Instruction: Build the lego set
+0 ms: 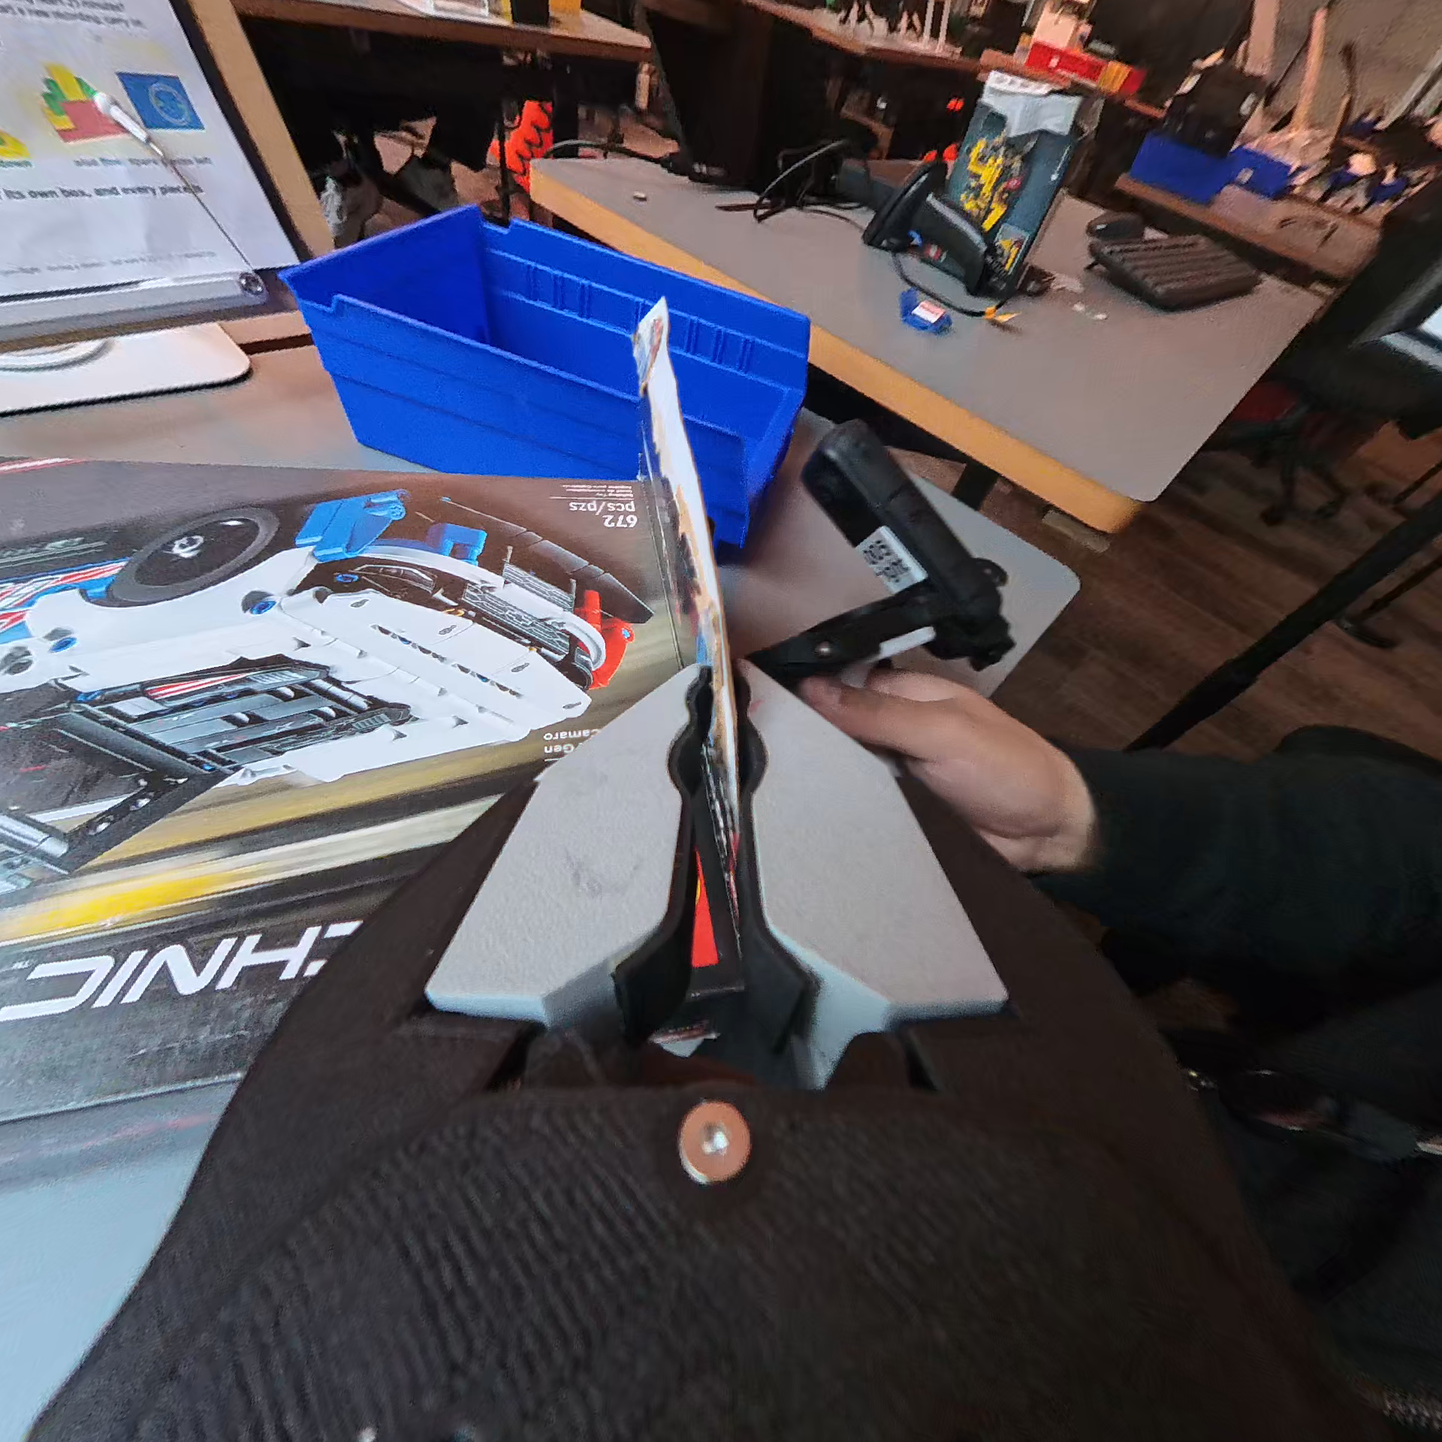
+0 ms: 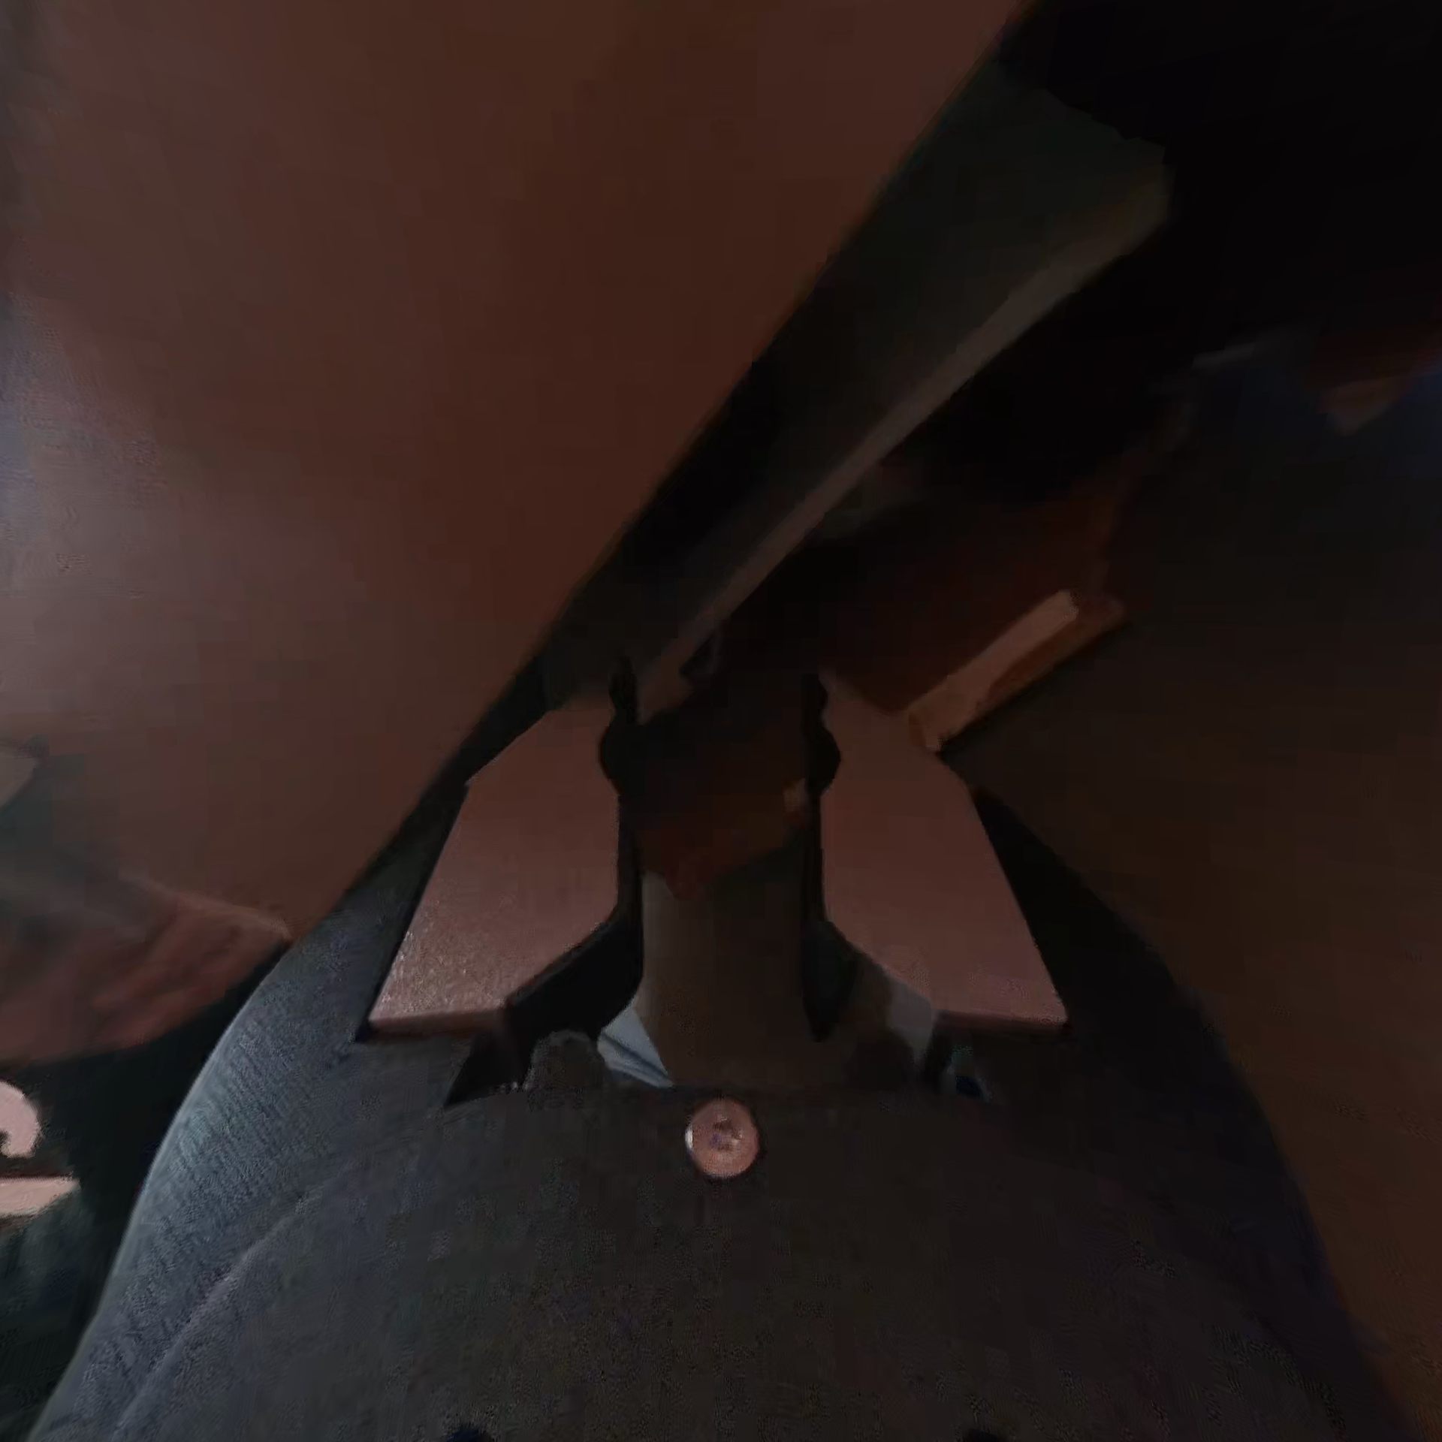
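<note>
Lego box (image 1: 328,702) lies flat on the grey table (image 1: 156,437), spreading left of the left gripper's (image 1: 722,687) fingers, picture side up. Its end flap (image 1: 683,499) stands up on edge, running straight ahead from the fingertips, and the left gripper is clamped narrow on the flap's lower part, card pinched between both pads. Looks like the box-opening step, build not started. Blue bin (image 1: 546,351) sits ahead of the fingertips, just beyond the flap, near the box's far corner; from here it looks empty. A hand (image 1: 960,765) holds the right gripper's black handle (image 1: 897,577) just right of the left fingers, its nose apparently pushed into the box end. Right wrist view is dark and blurred: brown card surfaces (image 2: 390,351) fill the space ahead and left of the right gripper (image 2: 722,702), fingers part-way apart with a gap between; can't tell if they hold anything. To do this well: keep the pinch deep on the flap, pull along the hinge line, not sideways, or the card tears. Free room is up and to the right past the table's rounded corner (image 1: 1045,562); the bin blocks forward travel, the box body blocks left. Right fingers have little clearance inside, so withdraw straight back.
</note>
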Demonstrator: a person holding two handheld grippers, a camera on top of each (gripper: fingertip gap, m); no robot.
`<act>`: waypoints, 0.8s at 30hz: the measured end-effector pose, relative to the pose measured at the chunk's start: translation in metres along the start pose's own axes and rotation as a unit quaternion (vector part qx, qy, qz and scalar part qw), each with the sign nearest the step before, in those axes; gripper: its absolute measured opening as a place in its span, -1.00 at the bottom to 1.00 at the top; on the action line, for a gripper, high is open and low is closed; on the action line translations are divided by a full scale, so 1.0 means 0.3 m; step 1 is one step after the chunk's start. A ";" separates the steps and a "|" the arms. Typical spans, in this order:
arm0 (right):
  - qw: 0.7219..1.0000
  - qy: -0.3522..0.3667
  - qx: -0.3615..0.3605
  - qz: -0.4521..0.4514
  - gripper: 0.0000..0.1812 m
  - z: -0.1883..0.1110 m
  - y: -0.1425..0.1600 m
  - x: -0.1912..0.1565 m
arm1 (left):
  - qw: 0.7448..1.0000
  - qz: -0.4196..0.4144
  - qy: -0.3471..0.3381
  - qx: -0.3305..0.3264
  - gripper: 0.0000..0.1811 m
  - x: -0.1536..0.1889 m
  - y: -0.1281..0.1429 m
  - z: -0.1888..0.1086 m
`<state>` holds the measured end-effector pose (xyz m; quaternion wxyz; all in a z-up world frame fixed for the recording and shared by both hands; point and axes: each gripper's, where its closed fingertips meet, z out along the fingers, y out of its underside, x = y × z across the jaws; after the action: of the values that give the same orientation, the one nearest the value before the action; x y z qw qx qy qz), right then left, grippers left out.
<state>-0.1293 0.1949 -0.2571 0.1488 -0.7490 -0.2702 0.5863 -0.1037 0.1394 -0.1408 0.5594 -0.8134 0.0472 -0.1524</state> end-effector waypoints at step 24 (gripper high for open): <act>0.993 -0.082 0.071 -0.040 -0.98 -0.312 0.037 -0.162 | 0.993 -0.041 -0.063 0.091 -0.97 -0.347 0.050 -0.134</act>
<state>-0.0451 0.1666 -0.1994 0.2021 -0.6744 -0.2692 0.6572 -0.2130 0.1236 -0.1618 0.6263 -0.7683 -0.0355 -0.1271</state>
